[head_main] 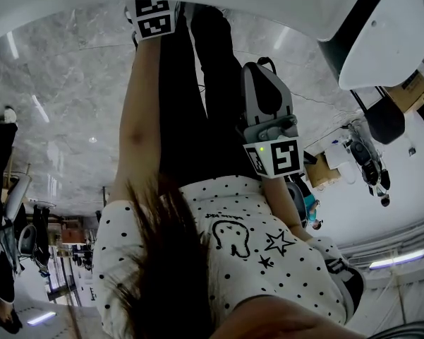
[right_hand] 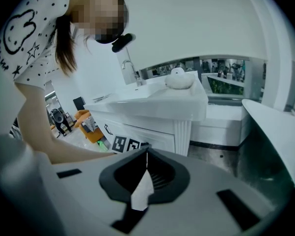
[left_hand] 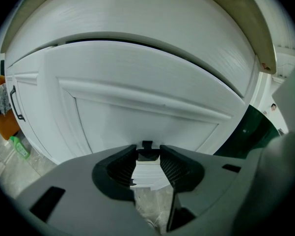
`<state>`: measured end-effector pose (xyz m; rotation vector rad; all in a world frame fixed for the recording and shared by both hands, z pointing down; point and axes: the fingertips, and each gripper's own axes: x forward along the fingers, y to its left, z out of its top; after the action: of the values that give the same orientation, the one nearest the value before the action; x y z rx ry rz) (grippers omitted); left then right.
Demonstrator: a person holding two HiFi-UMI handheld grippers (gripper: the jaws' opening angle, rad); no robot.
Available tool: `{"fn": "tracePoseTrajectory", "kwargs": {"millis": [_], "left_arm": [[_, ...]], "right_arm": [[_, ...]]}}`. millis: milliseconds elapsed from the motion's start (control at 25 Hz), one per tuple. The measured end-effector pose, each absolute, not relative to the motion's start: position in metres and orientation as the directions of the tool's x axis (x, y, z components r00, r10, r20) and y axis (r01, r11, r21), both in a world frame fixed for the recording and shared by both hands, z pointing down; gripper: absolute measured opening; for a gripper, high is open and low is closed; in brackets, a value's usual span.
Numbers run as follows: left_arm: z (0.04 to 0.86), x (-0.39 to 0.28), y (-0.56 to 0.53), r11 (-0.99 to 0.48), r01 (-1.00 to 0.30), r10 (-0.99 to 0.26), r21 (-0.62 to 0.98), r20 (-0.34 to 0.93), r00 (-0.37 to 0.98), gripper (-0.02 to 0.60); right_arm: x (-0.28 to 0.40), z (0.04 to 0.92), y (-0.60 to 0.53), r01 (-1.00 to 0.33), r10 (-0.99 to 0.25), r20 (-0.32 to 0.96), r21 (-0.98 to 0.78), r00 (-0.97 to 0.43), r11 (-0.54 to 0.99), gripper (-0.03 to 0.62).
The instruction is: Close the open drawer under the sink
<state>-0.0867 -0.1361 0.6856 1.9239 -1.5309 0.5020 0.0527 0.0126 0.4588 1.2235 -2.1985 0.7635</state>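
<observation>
In the left gripper view a white panelled cabinet front (left_hand: 137, 77) fills the picture, close ahead, with a dark gap line (left_hand: 113, 40) along its top edge. My left gripper (left_hand: 148, 154) points at it, open, with nothing between its fingers and apart from the panel. The right gripper view shows the white sink unit (right_hand: 157, 104) from the side, with a faucet (right_hand: 132, 73) and a drawer front with a black handle (right_hand: 108, 130). My right gripper (right_hand: 146, 154) hangs back from the unit, shut and empty. The head view shows only both marker cubes (head_main: 154, 16) (head_main: 275, 157).
A person in a dotted white shirt (head_main: 254, 260) bends over, an arm (right_hand: 64, 141) reaching toward the unit. A white object (right_hand: 179, 78) rests on the counter. An orange item (left_hand: 2, 112) and a green bottle (left_hand: 19, 146) sit left of the cabinet. A bathtub rim (right_hand: 275, 127) stands at right.
</observation>
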Motion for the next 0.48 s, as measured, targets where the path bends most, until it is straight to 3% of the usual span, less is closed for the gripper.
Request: {"fn": "tracePoseTrajectory", "kwargs": {"millis": [120,480], "left_arm": [[0.699,-0.08,-0.122,-0.149,-0.952,-0.712,0.268,0.639,0.291,0.167],[0.678,-0.092,-0.127,-0.138,-0.961,-0.748,0.238,0.611,0.258,0.169]], "right_arm": [[0.051,0.46,0.018,-0.867,-0.583,0.662,-0.228,-0.472,0.443,0.014],[0.048,0.458,0.016,-0.857,-0.582,0.652,-0.225,-0.486,0.463,0.014]]}}
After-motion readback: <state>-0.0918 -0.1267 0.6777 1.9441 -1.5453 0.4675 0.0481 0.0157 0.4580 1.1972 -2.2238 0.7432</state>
